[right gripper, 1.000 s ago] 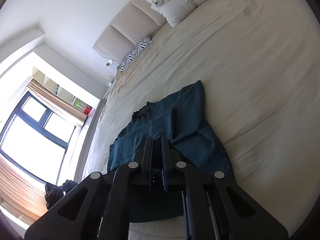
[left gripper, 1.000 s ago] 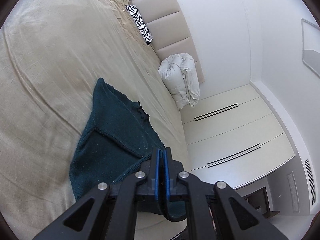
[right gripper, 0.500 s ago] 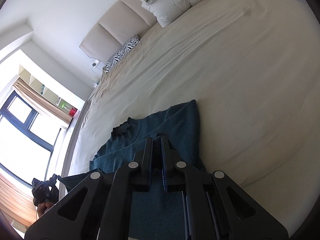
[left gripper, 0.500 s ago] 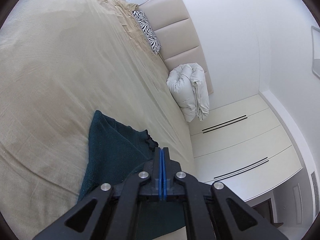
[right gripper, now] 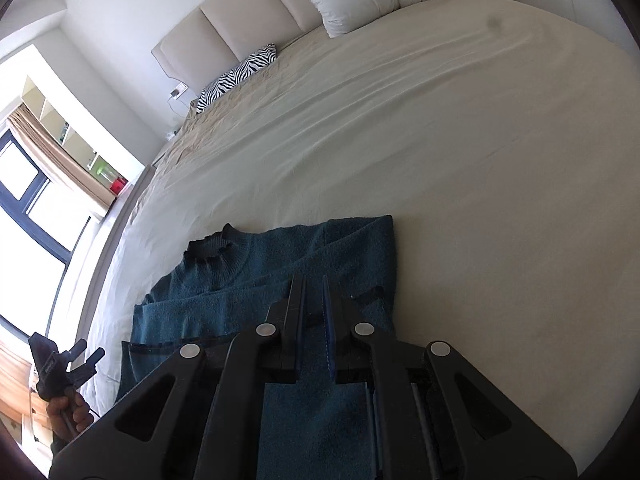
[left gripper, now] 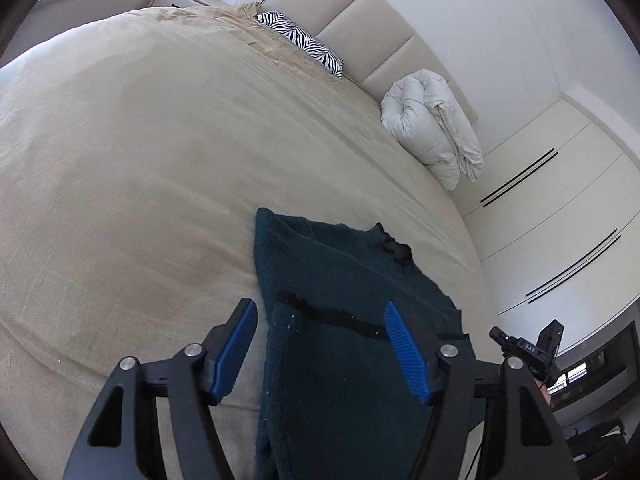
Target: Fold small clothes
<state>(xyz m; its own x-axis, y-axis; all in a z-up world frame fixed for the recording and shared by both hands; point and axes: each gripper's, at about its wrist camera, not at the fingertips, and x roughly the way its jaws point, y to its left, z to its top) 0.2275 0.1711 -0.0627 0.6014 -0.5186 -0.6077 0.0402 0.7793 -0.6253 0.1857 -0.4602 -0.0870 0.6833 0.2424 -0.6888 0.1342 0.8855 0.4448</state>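
Note:
A dark teal knit sweater lies folded lengthwise on the beige bed, collar toward the headboard; it also shows in the right wrist view. My left gripper is open just above the sweater's near part, blue pads spread wide, holding nothing. My right gripper has its jaws nearly together over the sweater's near right part; whether fabric sits between them is unclear. The left gripper also shows in the right wrist view at the far left.
The beige bed sheet spreads wide to the left and ahead. A zebra pillow and a rolled white duvet lie by the padded headboard. White wardrobes stand right; a window shows in the right wrist view.
My left gripper has opened wide and let go of the sweater. The sweater now lies flatter and folded, with both grippers drawn back toward its near end.

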